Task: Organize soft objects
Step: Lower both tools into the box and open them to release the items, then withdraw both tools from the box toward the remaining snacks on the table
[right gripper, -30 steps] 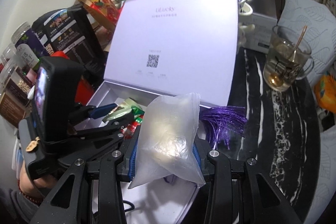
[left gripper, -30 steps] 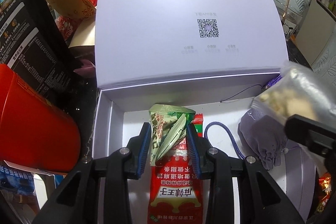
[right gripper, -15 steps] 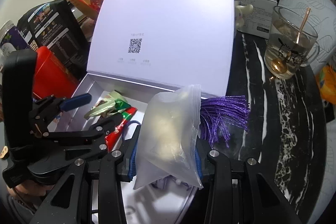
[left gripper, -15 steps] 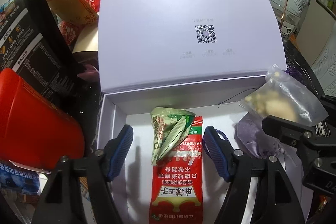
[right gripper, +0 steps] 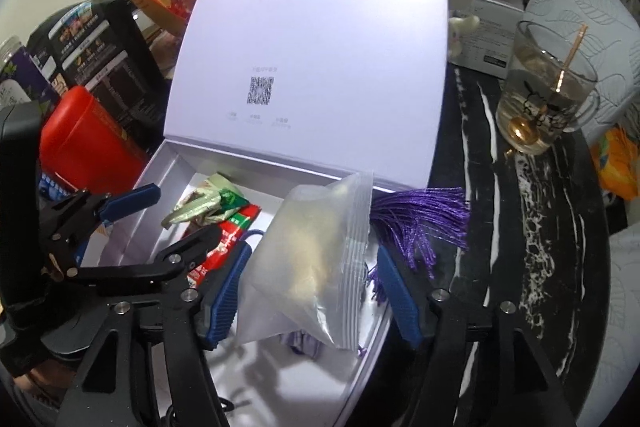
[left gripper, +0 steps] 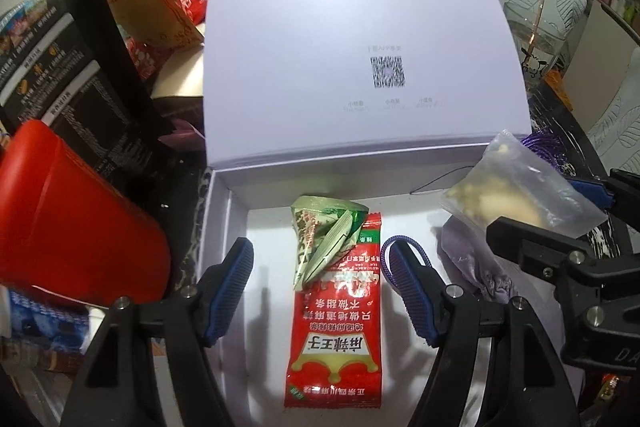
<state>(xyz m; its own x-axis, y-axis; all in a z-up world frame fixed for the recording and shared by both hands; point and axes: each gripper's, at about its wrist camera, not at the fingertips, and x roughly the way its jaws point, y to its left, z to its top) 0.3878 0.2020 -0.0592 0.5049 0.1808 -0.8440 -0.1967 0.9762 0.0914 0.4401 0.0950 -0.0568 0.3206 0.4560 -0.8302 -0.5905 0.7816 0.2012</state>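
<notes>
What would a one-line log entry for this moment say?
left gripper: open over green packet in box | right gripper: open, clear bag between fingers

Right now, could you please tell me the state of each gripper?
Left gripper: open, holding nothing.
Right gripper: open, clear zip bag loose between its fingers.
</notes>
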